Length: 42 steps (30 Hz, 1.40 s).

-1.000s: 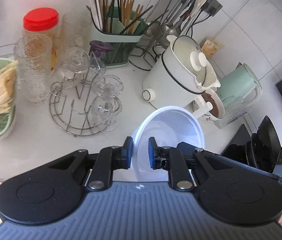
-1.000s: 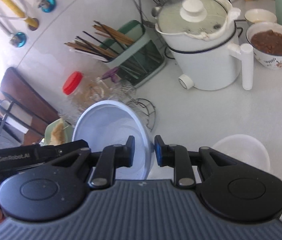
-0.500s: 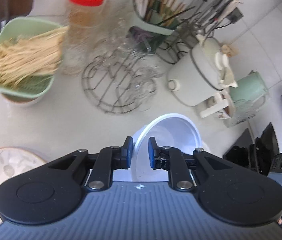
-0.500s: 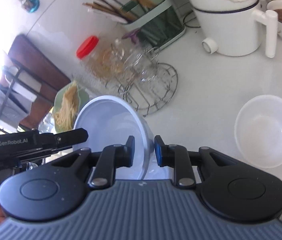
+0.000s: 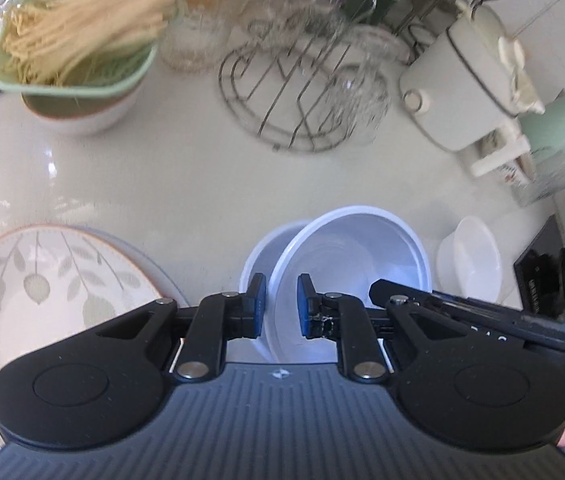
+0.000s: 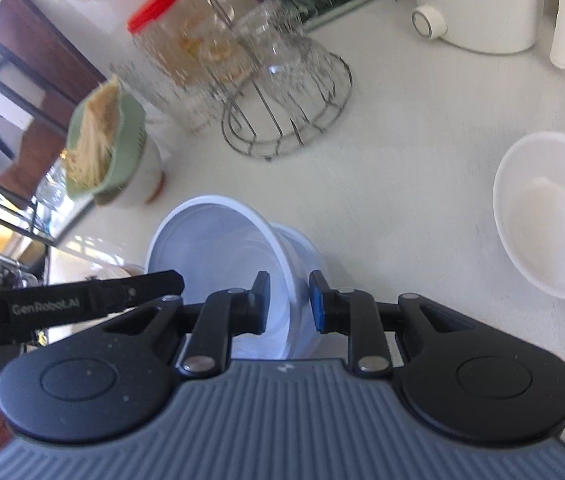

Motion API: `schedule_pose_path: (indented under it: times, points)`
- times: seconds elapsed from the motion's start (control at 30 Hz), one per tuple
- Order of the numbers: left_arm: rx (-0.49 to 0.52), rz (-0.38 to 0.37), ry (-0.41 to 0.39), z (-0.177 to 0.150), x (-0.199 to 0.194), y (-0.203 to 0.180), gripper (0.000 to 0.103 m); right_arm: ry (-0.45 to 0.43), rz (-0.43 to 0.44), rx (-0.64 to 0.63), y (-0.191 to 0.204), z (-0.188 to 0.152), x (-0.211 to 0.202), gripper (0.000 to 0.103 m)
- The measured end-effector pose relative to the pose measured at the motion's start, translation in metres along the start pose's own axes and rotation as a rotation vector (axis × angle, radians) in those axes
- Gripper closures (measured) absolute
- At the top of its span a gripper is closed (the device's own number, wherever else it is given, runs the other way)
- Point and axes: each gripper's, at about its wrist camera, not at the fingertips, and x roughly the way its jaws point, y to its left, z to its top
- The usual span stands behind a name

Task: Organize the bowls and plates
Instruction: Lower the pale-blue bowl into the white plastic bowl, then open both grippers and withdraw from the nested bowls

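Note:
A pale blue-white bowl hangs tilted just above the counter, gripped from both sides. My left gripper is shut on its near rim. My right gripper is shut on the opposite rim, and its dark body also shows in the left wrist view. A second bowl of the same kind stands on the counter right under the held one, partly hidden by it. A leaf-patterned plate lies to the left, and a small white bowl to the right.
Behind stand a green colander of noodles on a bowl, a wire rack with glasses, a red-lidded jar, a white electric pot and a green kettle. A black stove edge is at the right.
Both grippers have come down and toward the counter's front with the bowl held between them. The second bowl beneath and the leaf-patterned plate have come into view.

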Motion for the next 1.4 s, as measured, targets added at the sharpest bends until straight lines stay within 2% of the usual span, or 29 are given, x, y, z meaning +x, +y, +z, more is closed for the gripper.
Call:
schedule_pose_path:
  times: [0.23,0.33,0.5,0.63,0.7,0.97,1.4]
  points:
    - [-0.011,0.012,-0.006,-0.006,0.002,0.003,0.084,0.027,-0.007,-0.058,0.004,-0.001,0.008,0.079]
    - [0.008,0.017,-0.013,-0.006,-0.001,0.001,0.084,0.023,-0.012,-0.076,0.006,0.0,0.006,0.079]
    - [-0.021,0.034,-0.004,-0.007,-0.004,0.005,0.082,-0.001,-0.018,-0.116,0.012,0.001,-0.001,0.077]
    - [-0.018,0.042,-0.005,-0.006,-0.011,0.007,0.066,-0.023,-0.011,-0.101,0.011,0.002,-0.008,0.077]
    - [-0.001,0.04,-0.016,-0.006,-0.016,0.005,0.066,-0.034,-0.009,-0.089,0.01,0.003,-0.013,0.077]
    - [0.034,0.027,-0.106,-0.006,-0.048,-0.005,0.066,-0.106,-0.006,-0.083,0.017,0.003,-0.042,0.077]
    - [0.145,0.002,-0.27,0.0,-0.109,-0.034,0.066,-0.301,-0.029,-0.131,0.041,0.003,-0.102,0.077]
